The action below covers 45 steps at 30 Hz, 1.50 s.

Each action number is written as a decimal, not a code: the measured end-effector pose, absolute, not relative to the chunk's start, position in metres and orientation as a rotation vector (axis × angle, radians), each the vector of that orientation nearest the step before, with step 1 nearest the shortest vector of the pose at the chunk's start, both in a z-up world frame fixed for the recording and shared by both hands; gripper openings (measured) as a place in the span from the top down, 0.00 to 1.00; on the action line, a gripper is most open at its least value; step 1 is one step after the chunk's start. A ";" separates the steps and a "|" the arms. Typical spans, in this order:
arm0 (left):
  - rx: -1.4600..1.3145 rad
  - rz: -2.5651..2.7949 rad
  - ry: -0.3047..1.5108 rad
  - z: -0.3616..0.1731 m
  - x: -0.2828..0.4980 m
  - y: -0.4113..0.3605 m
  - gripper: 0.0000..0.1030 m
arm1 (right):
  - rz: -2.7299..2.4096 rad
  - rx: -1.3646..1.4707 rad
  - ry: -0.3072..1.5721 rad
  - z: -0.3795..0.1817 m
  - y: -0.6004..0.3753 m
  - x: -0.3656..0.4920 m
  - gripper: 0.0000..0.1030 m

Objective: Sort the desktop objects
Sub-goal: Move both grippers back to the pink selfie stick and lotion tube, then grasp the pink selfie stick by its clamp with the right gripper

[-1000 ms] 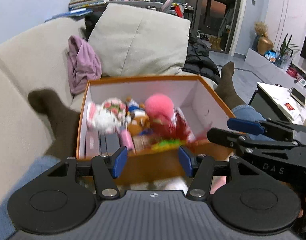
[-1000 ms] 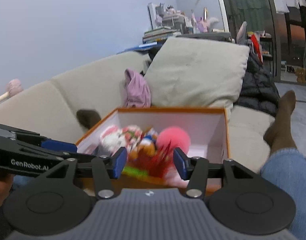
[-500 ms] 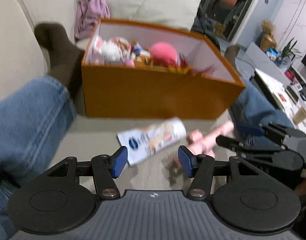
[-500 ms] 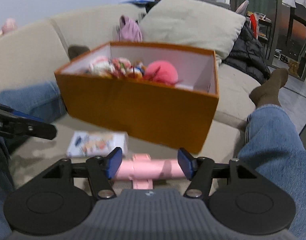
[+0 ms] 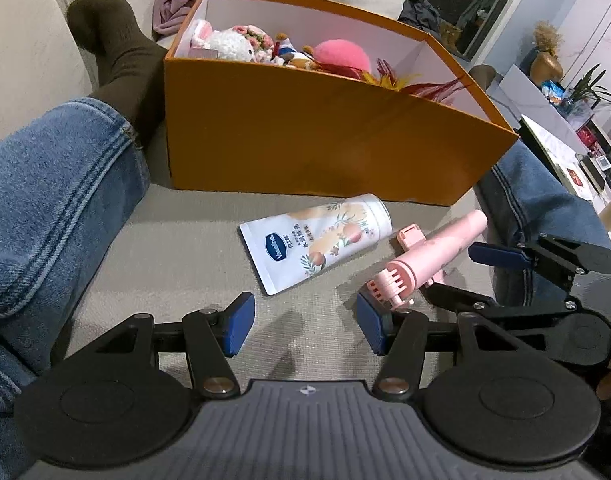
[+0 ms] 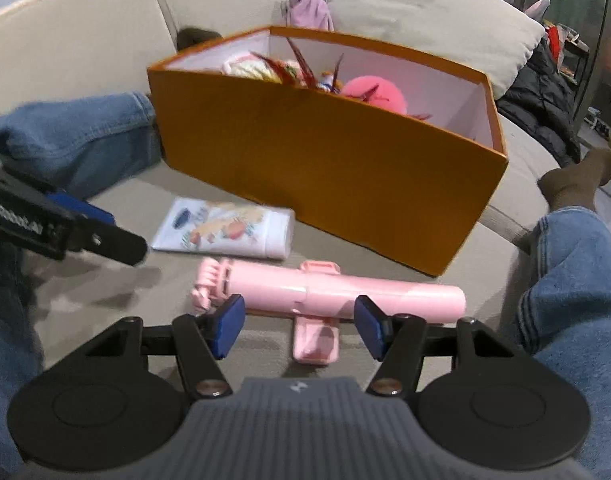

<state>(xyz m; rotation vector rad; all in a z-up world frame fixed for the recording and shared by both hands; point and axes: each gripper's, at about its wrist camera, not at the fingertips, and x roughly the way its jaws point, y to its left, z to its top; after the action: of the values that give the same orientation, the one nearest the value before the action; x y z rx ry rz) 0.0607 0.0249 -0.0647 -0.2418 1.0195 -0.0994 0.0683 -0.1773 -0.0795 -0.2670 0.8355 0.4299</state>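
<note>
Tongs gape, both pairs empty: left tongs (image 5: 305, 330) and right tongs (image 6: 299, 328) over ribbed sofa fabric. Before the glossy orange cardboard box (image 5: 325, 132) lie a flat white tube (image 5: 317, 242) and, beside it, a cylindrical pink plastic stick (image 6: 345, 296).

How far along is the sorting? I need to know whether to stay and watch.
Partly done: the orange cardboard box already holds plush toys and feathers. In hand: nothing; the right claw is open just short of the pink plastic selfie stick, and the left claw is open near the white lotion tube. Both items lie on the sofa, not yet boxed.
</note>
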 end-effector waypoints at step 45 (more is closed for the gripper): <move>-0.261 -0.027 1.029 -0.075 0.068 0.034 0.63 | 0.665 -0.357 0.926 -0.067 -0.136 0.084 0.66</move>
<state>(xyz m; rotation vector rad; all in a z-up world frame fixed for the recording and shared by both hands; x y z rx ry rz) 0.0676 0.0343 -0.0755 -0.2615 1.0291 -0.0274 0.0842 -0.1364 -0.0667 -0.3569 0.9262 0.6650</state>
